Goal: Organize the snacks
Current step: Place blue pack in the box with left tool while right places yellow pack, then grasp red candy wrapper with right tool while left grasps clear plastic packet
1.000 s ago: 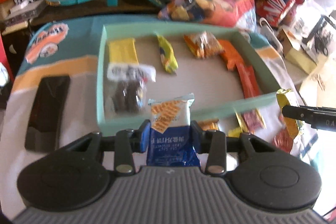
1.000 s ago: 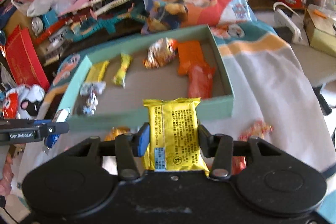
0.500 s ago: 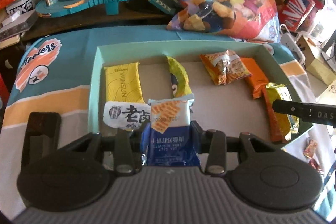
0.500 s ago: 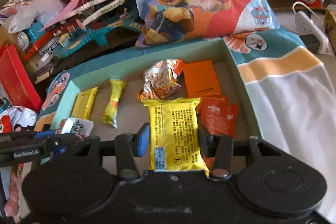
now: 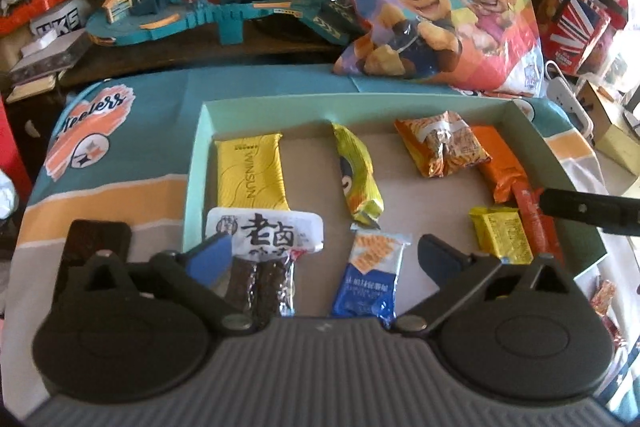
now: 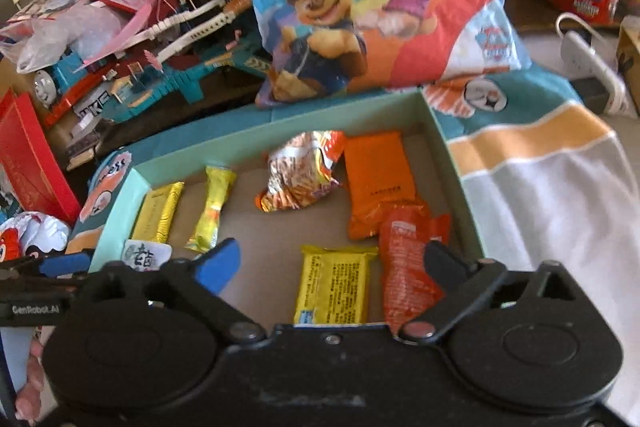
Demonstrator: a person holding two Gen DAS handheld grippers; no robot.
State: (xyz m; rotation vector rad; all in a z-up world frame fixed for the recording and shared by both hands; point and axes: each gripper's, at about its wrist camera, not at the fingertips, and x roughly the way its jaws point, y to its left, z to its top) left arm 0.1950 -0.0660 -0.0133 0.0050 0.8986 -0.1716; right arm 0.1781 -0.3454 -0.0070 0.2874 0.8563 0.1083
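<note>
Both grippers' jaws have just been opening and now stand spread with nothing pinched. The blue-and-white cracker packet (image 5: 372, 275) lies on the floor of the shallow mint-green cardboard tray (image 5: 195, 163), lengthwise between the left gripper's (image 5: 325, 255) fingers. The yellow foil snack packet (image 6: 334, 285) lies likewise inside the right gripper (image 6: 333, 265), beside the red wrapper (image 6: 408, 267), so each hand must back away.

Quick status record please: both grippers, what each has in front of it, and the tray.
left gripper: open, jaws just opened, nothing gripped
right gripper: open, jaws just opened, nothing gripped
blue-and-white cracker packet: lying in tray between left jaws
yellow foil snack packet: lying in tray between right jaws
shallow mint-green cardboard tray: holds several other packets
</note>
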